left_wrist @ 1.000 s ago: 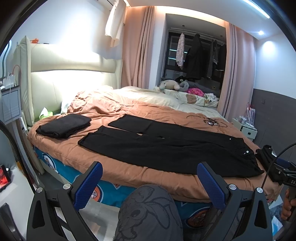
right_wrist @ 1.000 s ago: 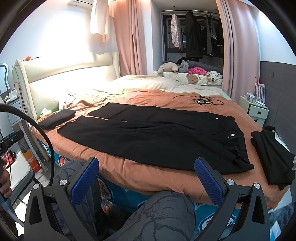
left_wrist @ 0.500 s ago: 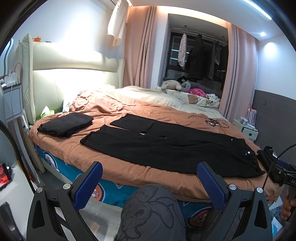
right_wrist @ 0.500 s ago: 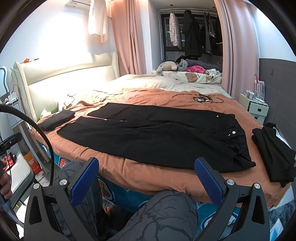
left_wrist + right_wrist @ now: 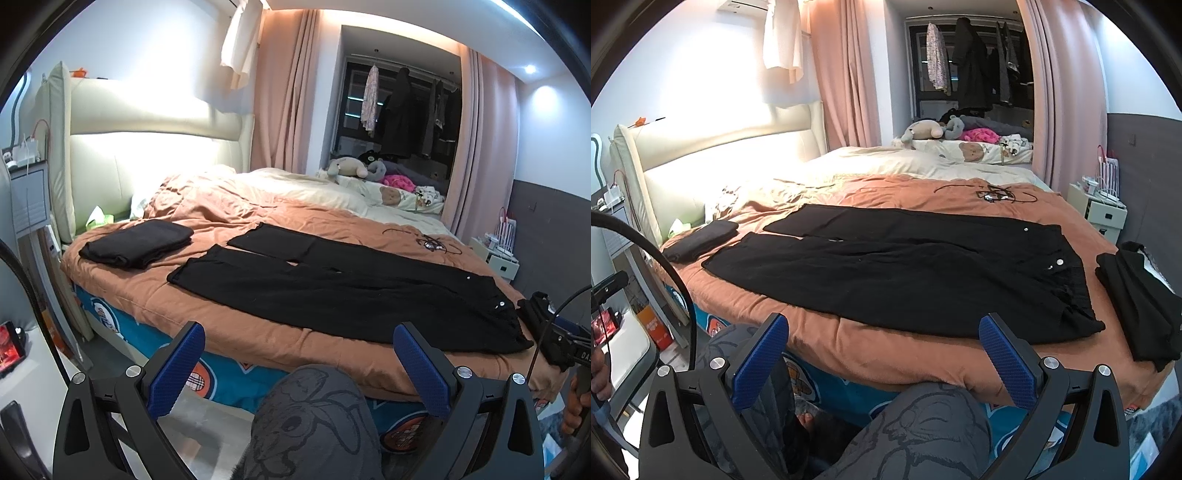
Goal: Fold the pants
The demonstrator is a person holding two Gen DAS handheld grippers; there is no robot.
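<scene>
**A:** Bedroom scene: a bed [image 5: 923, 354] covered by an orange-brown blanket, pink curtains [image 5: 846, 74] at the back, stuffed toys [image 5: 934, 131] piled at the far side. What's laid out on it?

**B:** The black pants [image 5: 905, 269] are spread flat across the blanket, both legs pointed toward the headboard [image 5: 720, 155], waistband at the right (two small pale buttons can be seen there). A folded dark garment [image 5: 136, 243] is placed near the headboard, apart from the leg ends. Another dark garment [image 5: 1137, 295] is heaped just right of the waistband.

**A:** And the grippers?

**B:** The left gripper [image 5: 299, 365] is held with its blue pads wide apart, nothing between them. Same for the right gripper [image 5: 882, 358], spread and empty. Both are kept short of the bed edge, above a knee in grey printed fabric [image 5: 314, 417].
</scene>
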